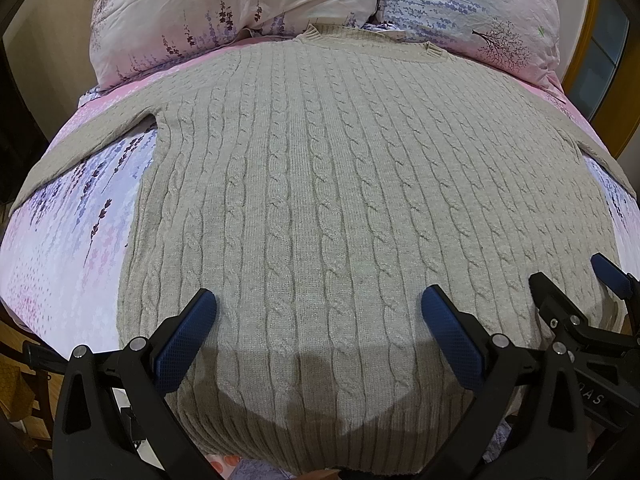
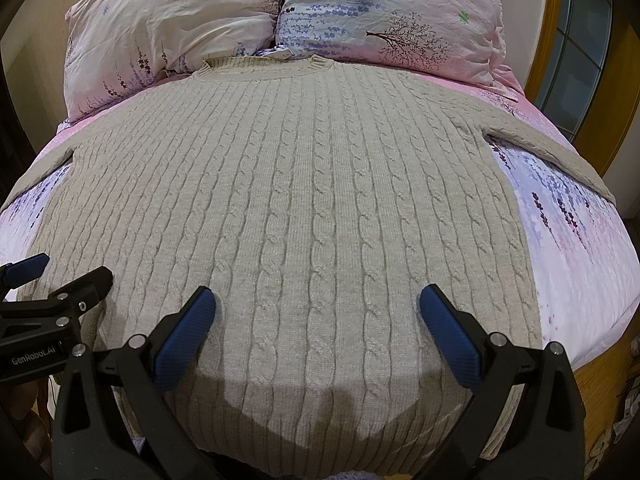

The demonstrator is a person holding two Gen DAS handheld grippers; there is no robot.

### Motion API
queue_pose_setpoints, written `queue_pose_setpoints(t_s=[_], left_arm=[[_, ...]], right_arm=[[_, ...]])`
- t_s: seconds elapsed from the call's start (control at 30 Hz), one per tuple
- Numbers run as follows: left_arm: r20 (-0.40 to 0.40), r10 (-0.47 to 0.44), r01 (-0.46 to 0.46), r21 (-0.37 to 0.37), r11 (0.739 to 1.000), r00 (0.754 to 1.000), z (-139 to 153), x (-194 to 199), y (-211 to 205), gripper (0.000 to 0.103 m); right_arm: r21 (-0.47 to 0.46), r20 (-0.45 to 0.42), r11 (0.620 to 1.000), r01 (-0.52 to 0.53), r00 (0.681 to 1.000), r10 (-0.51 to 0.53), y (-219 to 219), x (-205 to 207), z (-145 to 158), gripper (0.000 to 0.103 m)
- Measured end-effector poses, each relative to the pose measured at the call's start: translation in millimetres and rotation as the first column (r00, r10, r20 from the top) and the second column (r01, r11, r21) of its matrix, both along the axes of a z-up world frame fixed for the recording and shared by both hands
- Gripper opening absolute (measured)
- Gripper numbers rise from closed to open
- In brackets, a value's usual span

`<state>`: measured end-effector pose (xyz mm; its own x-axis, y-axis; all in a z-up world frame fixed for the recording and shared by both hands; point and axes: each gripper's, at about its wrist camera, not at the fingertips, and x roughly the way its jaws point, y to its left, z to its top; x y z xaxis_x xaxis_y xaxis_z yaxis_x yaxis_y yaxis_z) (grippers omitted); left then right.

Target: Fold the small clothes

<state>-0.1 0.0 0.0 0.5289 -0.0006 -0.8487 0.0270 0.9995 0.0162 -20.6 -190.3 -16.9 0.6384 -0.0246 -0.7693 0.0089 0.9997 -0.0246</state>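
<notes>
A beige cable-knit sweater lies flat on the bed, collar toward the pillows, hem toward me, both sleeves spread out to the sides. My left gripper hovers open over the lower part of the sweater, nothing between its blue pads. My right gripper is open too, above the same lower area, holding nothing. In the left wrist view the right gripper shows at the right edge; in the right wrist view the left gripper shows at the left edge.
Two floral pillows lean at the head of the bed. The pink and lavender bedsheet shows on both sides of the sweater. A wooden-framed window or door stands to the right.
</notes>
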Motion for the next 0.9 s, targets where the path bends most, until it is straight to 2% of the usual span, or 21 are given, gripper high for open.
queue_pose_setpoints(t_s=[0.33,0.5,0.67,0.9], left_arm=[[0.000,-0.001,0.001,0.000,1.000,1.000,0,0,0,0.102],[0.001,-0.008,0.008,0.003,1.000,1.000,0,0,0,0.102],[0.016,-0.029,0.029,0.006,1.000,0.999,-1,-1,0,0.102],[0.018,-0.056,0.056,-0.004,0.998,0.998,1,4,1,0.102]], right_arm=[[-0.005,-0.001,1.000,-0.016,1.000,0.016,2,2,0,0.101],[0.005,0.015,0.998,-0.068,0.998,0.068,0,4,1,0.101],[0.007,0.067,0.991,-0.134,0.989,0.133,-6,1,-1,0.101],[0.044,0.051,0.987,-0.155,0.987,0.153,-11,6,4,0.101]])
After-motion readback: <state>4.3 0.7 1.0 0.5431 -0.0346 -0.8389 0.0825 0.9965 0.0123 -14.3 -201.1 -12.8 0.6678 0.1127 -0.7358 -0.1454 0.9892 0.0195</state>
